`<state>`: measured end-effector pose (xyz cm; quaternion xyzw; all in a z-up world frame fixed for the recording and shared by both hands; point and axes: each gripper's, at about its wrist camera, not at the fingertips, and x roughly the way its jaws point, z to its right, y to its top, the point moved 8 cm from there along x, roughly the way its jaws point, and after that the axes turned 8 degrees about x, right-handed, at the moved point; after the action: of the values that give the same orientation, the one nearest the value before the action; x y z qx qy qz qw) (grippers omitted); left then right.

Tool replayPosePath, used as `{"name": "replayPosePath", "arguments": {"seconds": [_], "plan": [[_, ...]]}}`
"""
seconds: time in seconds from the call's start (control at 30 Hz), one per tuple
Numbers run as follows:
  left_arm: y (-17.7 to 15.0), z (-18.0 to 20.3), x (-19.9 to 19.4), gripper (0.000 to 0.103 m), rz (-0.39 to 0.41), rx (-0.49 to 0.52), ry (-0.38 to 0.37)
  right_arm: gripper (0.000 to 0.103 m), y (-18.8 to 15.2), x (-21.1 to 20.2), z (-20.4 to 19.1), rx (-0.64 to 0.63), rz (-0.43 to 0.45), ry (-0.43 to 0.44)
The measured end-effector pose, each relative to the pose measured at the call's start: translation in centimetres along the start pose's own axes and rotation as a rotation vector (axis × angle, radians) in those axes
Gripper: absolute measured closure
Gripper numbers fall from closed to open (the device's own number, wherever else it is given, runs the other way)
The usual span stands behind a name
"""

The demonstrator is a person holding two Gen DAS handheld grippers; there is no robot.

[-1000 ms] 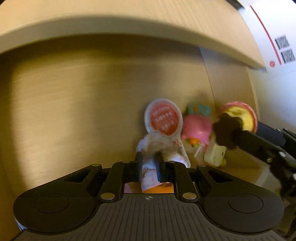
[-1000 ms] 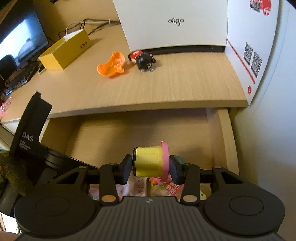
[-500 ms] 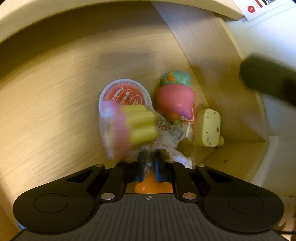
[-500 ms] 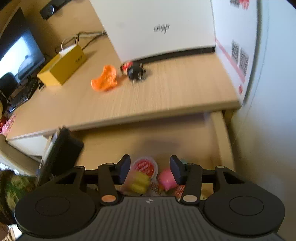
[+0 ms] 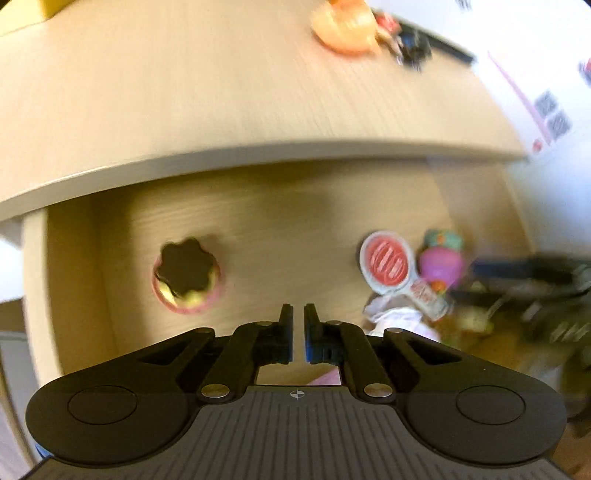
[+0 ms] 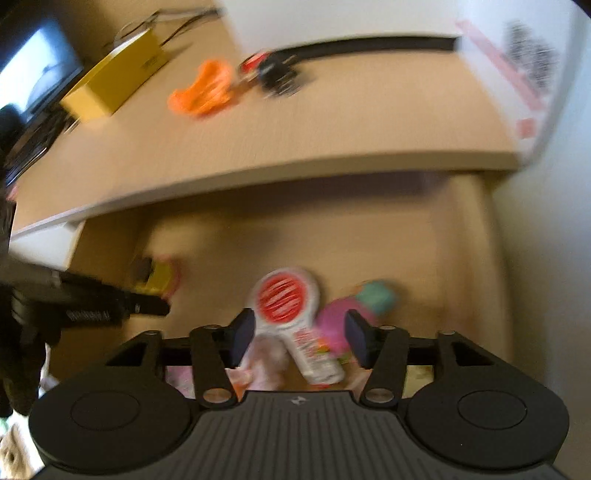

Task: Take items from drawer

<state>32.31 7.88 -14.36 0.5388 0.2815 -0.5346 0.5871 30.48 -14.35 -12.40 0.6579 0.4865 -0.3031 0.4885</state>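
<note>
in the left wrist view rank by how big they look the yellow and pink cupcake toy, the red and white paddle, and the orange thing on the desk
1. Cupcake toy and orange thing: too alike, both blurred, at different distances.
2. Red and white paddle: its round head looks slightly smaller, though its handle adds length.

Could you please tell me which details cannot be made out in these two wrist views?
- Black object on the desktop, both views: motion blur hides what it is.
- Print on the red-faced paddle, both views: smeared.
- Items under the right claw, right wrist view: cut off by its body.
- Right claw in the left wrist view: a dark streak.
</note>
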Motion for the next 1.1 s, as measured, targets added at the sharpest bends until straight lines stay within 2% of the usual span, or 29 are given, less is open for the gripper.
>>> {"name": "replayPosePath", "arguments": {"seconds": [0.1,0.17,0.23,0.27,0.3,0.33,0.37,0.4,0.5,0.57,0.7,0.73,0.8,0.87,0.93,0.97,1.07,1.1], "plan": [[-0.1,-0.6,-0.9,0.092,0.033,-0.064,0.044,0.031,-1.2,3.3,-1.9,0.015,-0.176,0.042],[-0.3,-1.0,-1.9,0.089,0.056,-0.049,0.098,0.031,-2.2,6.0,-2.8,-0.006,-0.274,-0.012],[-0.3,-2.0,-2.8,0.089,0.091,-0.034,0.160,0.039,-3.2,8.0,-3.4,-0.088,-0.336,-0.103],[-0.3,-2.6,-3.6,0.089,0.117,-0.032,0.195,0.050,-3.2,8.2,-3.9,-0.118,-0.325,-0.109],[-0.2,-2.7,-3.7,0.089,0.139,-0.030,0.222,0.074,-3.2,8.2,-4.2,-0.129,-0.320,-0.105],[-0.1,-2.9,-3.6,0.089,0.155,-0.024,0.249,0.082,-3.0,8.2,-4.3,-0.128,-0.305,-0.105],[0.0,-3.2,-3.6,0.089,0.161,-0.020,0.271,0.086,-3.0,8.3,-4.3,-0.126,-0.297,-0.099],[0.1,-3.2,-3.4,0.089,0.161,-0.018,0.287,0.089,-3.0,8.1,-4.4,-0.124,-0.286,-0.087],[0.5,-3.3,-2.1,0.086,0.179,0.026,0.310,0.090,-2.3,6.9,-4.8,-0.116,-0.209,-0.059],[0.9,-3.3,-1.1,0.085,0.183,0.070,0.354,0.090,-1.2,5.5,-5.6,-0.115,-0.153,-0.032],[1.8,-3.9,0.7,0.085,0.194,0.065,0.404,0.090,0.2,2.3,-6.6,-0.135,-0.035,-0.014],[1.8,-4.2,1.2,0.085,0.180,0.059,0.423,0.090,0.3,1.8,-6.5,-0.136,-0.015,-0.018],[1.8,-4.4,1.1,0.085,0.203,0.051,0.437,0.090,0.5,0.8,-5.7,-0.121,0.014,-0.034],[2.1,-4.0,1.4,0.083,0.204,0.056,0.410,0.090,0.3,0.2,-4.8,-0.097,0.025,-0.048],[2.2,-2.9,1.7,0.075,0.200,0.084,0.332,0.090,0.2,0.0,-3.8,-0.070,0.028,-0.059],[2.3,-2.4,1.9,0.071,0.194,0.094,0.287,0.090,0.4,0.3,-2.8,-0.059,0.025,-0.061],[1.8,-0.8,2.8,0.070,0.139,0.100,0.092,0.090,0.7,0.9,-2.3,-0.040,0.020,-0.052],[1.6,-0.4,2.7,0.070,0.147,0.125,0.081,0.090,0.8,0.8,-2.4,-0.039,0.020,-0.043]]}}
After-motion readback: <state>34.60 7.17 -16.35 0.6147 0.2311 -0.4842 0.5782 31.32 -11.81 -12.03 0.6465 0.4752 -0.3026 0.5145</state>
